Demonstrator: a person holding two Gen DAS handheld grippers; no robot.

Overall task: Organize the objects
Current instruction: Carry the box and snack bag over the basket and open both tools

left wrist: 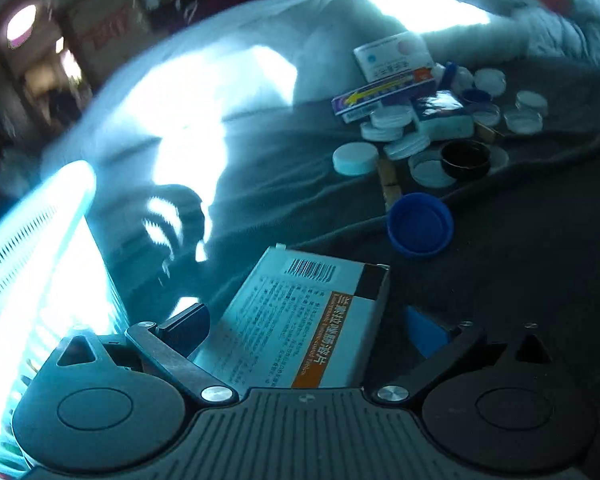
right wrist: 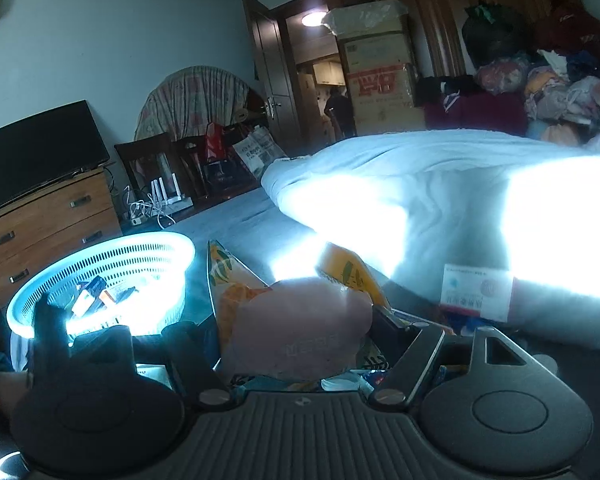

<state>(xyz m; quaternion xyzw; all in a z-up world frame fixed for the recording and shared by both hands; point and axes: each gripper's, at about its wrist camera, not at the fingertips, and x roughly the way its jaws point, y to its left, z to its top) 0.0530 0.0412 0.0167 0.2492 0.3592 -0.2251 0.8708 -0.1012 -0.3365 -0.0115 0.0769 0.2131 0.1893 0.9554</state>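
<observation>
A white medicine box with an orange stripe lies on the dark blanket. It sits between the wide-spread fingers of my left gripper, and a gap shows beside the blue right finger. My right gripper is shut on a pink and orange-yellow printed packet, held above the bed near a pale blue slotted basket. The basket holds several small boxes, and its bright rim shows in the left wrist view. A heap of lids and boxes lies further off.
A blue cap, a black cap and a wooden peg lie near the heap. Against the pale quilt leans a white box. A dresser with a TV, stacked cartons and a distant person in the doorway are beyond.
</observation>
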